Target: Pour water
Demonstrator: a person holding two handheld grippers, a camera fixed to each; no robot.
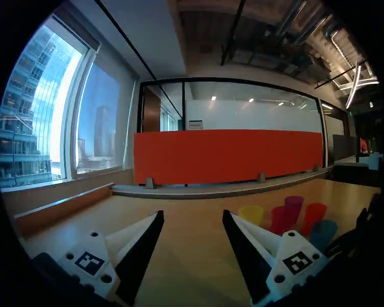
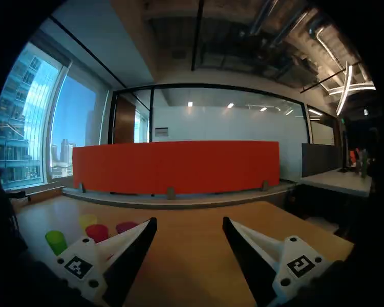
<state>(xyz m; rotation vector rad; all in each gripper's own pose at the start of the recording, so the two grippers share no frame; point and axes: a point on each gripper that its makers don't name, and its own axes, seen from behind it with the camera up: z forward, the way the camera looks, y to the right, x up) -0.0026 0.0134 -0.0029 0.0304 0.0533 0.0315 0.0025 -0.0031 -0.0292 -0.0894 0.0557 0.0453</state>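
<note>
Your window [image 1: 38, 128] ran out of sight at the left of the left gripper view, and the ceiling pipes above it were too dark to sort out. The orange partition [image 1: 228, 156] stood along the desk's far edge with a glass wall behind it, and it hid whatever lay behind its own height. The desk [image 1: 192, 240] was pale wood, and its near edge fell below both views. A dark shape [image 1: 368, 225] covered the desk's right end in the left gripper view; you could not tell what it was. In the right gripper view a second desk [image 2: 340, 181] sat off to the right, and the items on it were too small to make out.

Your left claw [image 1: 193, 214] was spread wide, pinching nothing, with bare wood showing between its fingers. Your right claw [image 2: 189, 221] was spread the same way and held nothing.

The cups stood in a cluster toward the desk's right end in the left gripper view. The orange cup [image 1: 314, 215], red cup [image 1: 280, 219], purple cup [image 1: 294, 204] and yellow cup [image 1: 251, 214] were close together. The blue cup [image 1: 323, 233] was partly cut off by the claw's finger. In the right gripper view a green cup [image 2: 56, 240] stood nearest the left. A magenta cup [image 2: 125, 226] was half hidden behind the claw's left finger. You could not tell whether any cup held water.
</note>
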